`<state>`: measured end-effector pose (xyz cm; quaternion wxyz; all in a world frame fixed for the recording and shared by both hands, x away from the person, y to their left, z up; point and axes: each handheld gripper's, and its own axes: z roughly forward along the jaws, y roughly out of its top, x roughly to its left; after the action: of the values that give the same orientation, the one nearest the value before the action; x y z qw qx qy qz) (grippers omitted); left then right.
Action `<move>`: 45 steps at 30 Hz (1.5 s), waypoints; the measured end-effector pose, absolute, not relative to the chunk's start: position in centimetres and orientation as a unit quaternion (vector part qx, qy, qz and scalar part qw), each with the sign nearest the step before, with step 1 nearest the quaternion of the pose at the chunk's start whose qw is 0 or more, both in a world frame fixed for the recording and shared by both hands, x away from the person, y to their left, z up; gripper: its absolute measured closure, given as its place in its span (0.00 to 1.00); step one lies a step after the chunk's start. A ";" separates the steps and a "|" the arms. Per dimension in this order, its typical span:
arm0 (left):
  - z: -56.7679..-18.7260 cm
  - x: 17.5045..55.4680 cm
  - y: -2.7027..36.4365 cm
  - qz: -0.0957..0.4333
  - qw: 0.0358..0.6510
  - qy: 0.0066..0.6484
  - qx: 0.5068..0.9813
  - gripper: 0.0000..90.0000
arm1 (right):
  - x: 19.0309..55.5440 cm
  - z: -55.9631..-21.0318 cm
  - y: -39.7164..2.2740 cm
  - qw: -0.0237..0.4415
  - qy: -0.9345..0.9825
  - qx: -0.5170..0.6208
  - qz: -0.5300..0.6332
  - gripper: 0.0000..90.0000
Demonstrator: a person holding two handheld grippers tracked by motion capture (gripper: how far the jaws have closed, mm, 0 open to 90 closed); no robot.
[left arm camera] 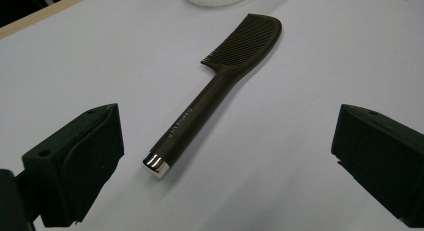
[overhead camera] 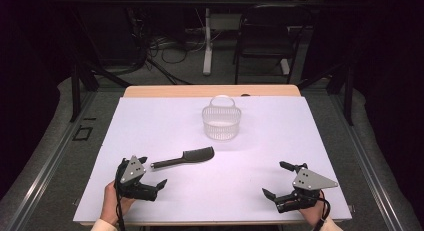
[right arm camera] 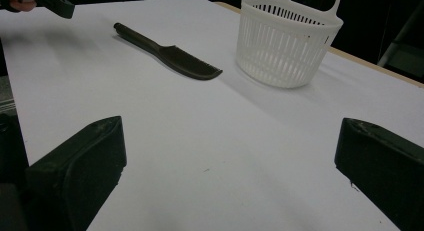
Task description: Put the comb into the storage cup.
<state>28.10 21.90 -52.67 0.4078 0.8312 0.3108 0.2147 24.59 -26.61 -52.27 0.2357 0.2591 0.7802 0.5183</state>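
A dark comb (overhead camera: 184,157) with a long handle and a silver end cap lies flat on the white table, left of centre. Behind it stands a white slotted plastic basket (overhead camera: 221,120) with a loop handle. My left gripper (overhead camera: 151,173) is open at the near left, just short of the comb's handle end; in the left gripper view the comb (left arm camera: 215,91) lies between the jaws and ahead of them. At the near right my right gripper (overhead camera: 278,178) is open and holds nothing. Its view shows the comb (right arm camera: 167,52) and the basket (right arm camera: 287,41) farther off.
The white sheet (overhead camera: 270,141) covers the table (overhead camera: 210,90), whose wooden edge shows along the far side. Beyond the table stand a black chair (overhead camera: 265,36) and a desk leg with cables on the floor. The person's hands hold both grippers at the near edge.
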 end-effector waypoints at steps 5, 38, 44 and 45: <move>-52.5 28.5 21.8 0.212 0.399 0.310 0.837 0.00 | 24.6 -52.3 -26.6 0.234 0.781 0.260 0.518 0.00; -50.9 31.3 19.9 0.209 0.350 0.275 0.871 0.00 | 24.8 -52.3 -26.5 0.231 0.782 0.260 0.517 0.00; -50.6 31.8 19.4 0.207 0.335 0.266 0.880 0.00 | 24.8 -52.3 -26.5 0.231 0.782 0.260 0.517 0.00; -50.5 31.9 19.3 0.207 0.333 0.263 0.882 0.00 | 24.8 -52.3 -26.5 0.231 0.782 0.260 0.517 0.00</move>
<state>31.87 19.28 -50.52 0.3330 0.8816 0.2628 0.2069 24.78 -26.47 -52.34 0.2307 0.2599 0.7824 0.5168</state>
